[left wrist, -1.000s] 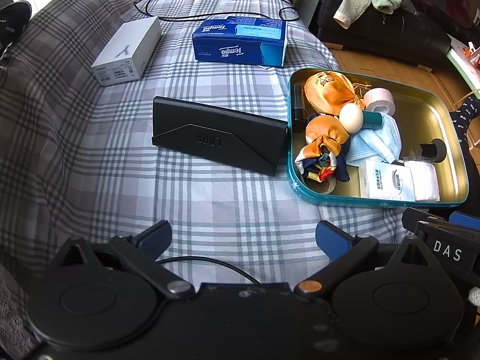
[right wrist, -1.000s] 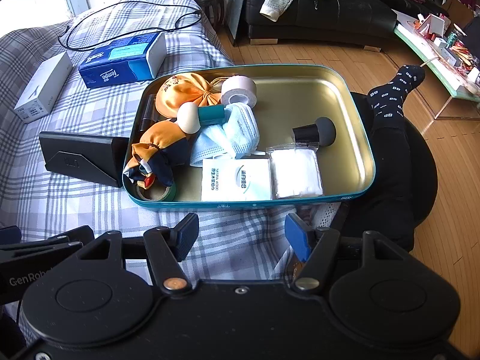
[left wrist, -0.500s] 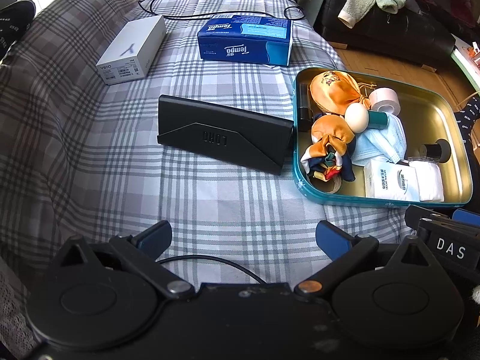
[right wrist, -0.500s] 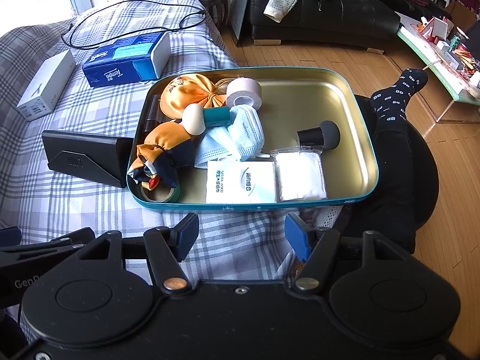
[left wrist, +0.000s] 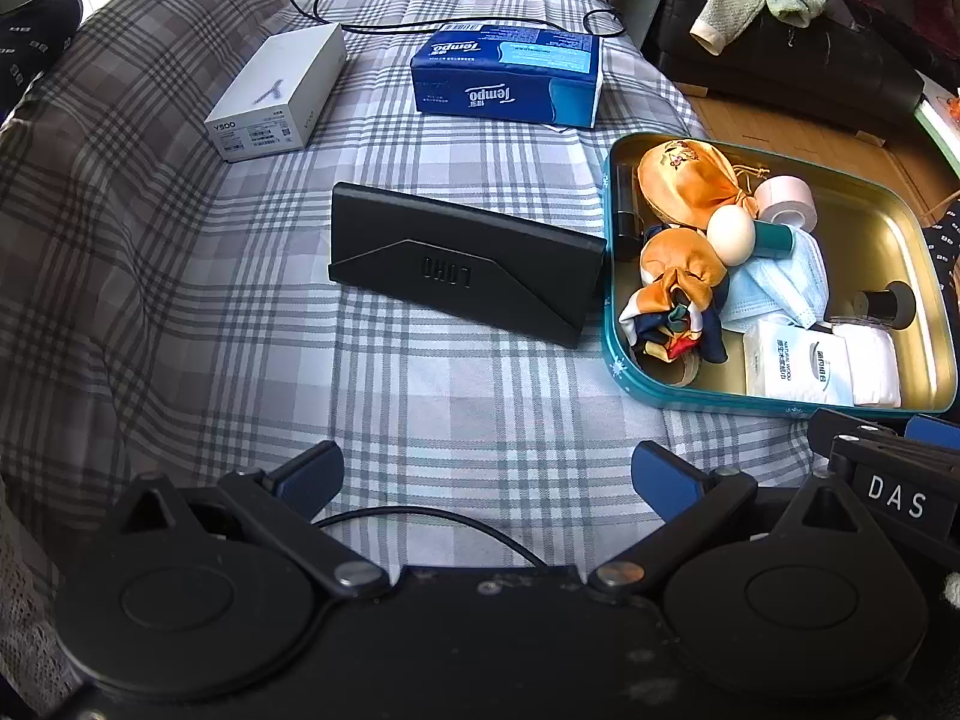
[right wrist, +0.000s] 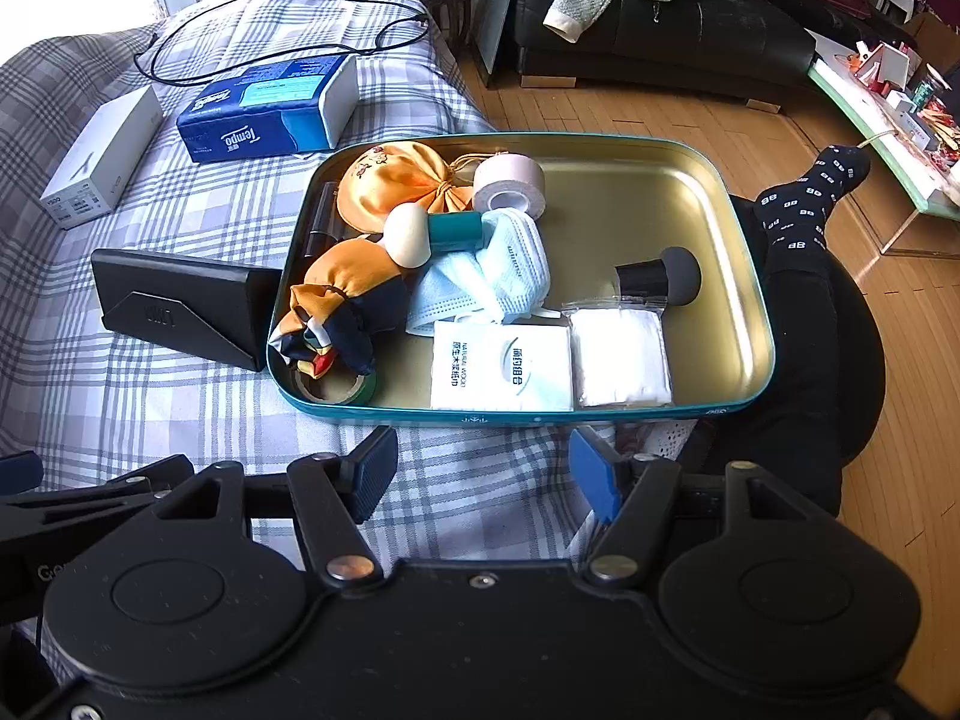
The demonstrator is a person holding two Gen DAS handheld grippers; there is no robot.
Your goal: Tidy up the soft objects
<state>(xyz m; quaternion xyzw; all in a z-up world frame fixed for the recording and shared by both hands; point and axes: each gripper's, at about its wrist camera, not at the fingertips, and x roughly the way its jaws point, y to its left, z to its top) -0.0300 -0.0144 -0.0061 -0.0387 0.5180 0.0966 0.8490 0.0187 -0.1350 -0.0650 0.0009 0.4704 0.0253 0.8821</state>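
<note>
On the plaid bedspread [left wrist: 456,414], a blue Tempo tissue pack [left wrist: 510,81] lies behind a teal tin tray [right wrist: 600,417] of soft pouches, while both grippers [left wrist: 485,474] [right wrist: 483,468] hover open, empty.

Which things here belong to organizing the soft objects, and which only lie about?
For the job: teal tin tray, orange pouch, blue face mask, tissue pack.
Lying about: black case, white box, black cable.

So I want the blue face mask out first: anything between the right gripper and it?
Partly: the right gripper must clear the tin's near rim and tissue packet; a cream-headed tool overlaps the face mask.
</note>
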